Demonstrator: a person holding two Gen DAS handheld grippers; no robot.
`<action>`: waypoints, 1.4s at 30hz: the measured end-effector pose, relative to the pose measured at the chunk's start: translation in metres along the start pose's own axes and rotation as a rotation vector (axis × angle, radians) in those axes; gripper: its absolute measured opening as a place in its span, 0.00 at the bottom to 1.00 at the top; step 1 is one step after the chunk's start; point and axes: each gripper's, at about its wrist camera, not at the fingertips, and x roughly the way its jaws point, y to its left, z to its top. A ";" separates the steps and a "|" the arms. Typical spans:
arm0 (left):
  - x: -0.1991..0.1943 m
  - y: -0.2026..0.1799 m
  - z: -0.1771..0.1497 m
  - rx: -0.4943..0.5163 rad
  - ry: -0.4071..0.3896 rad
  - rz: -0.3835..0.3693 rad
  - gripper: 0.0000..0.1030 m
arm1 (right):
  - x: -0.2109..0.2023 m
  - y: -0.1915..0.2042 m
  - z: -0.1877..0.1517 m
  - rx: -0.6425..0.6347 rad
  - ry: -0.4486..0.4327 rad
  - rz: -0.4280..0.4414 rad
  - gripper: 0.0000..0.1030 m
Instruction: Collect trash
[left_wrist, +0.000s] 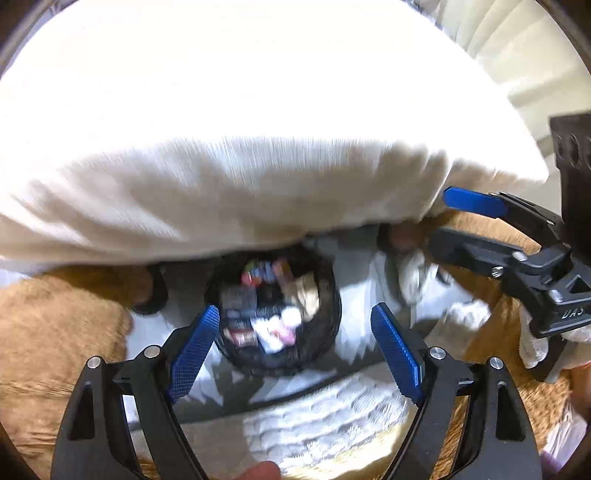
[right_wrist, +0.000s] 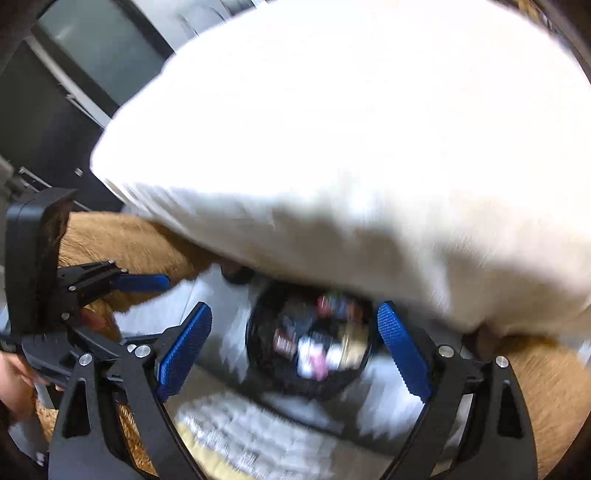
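A round black trash basket (left_wrist: 275, 310) stands on the pale floor, near the foot of a large white cushion (left_wrist: 229, 147) that overhangs its far rim. It is crammed with blurred rubbish: colourful wrappers, white crumpled paper, a tan scrap. The left gripper (left_wrist: 295, 354) and right gripper (right_wrist: 295, 354) both hang above it, jaws apart, with nothing between the blue pads. Tan fur rug (left_wrist: 55, 325) lies on either side.

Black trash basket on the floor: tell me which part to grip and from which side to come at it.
Grip the rim of the black trash basket from straight above. It stands upright with its mouth facing up, full of wrappers, so one finger would likely go inside and one outside. The near edge looks freest; the white cushion overhangs the far edge. Both grippers are open.
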 end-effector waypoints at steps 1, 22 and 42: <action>-0.010 0.000 0.003 -0.001 -0.034 -0.001 0.80 | -0.013 0.004 0.005 -0.024 -0.058 -0.008 0.88; -0.134 -0.025 0.097 0.139 -0.578 0.146 0.93 | -0.124 -0.040 0.076 -0.077 -0.541 -0.213 0.96; -0.135 -0.022 0.081 0.134 -0.641 0.184 0.93 | -0.111 -0.022 0.077 -0.122 -0.526 -0.227 0.96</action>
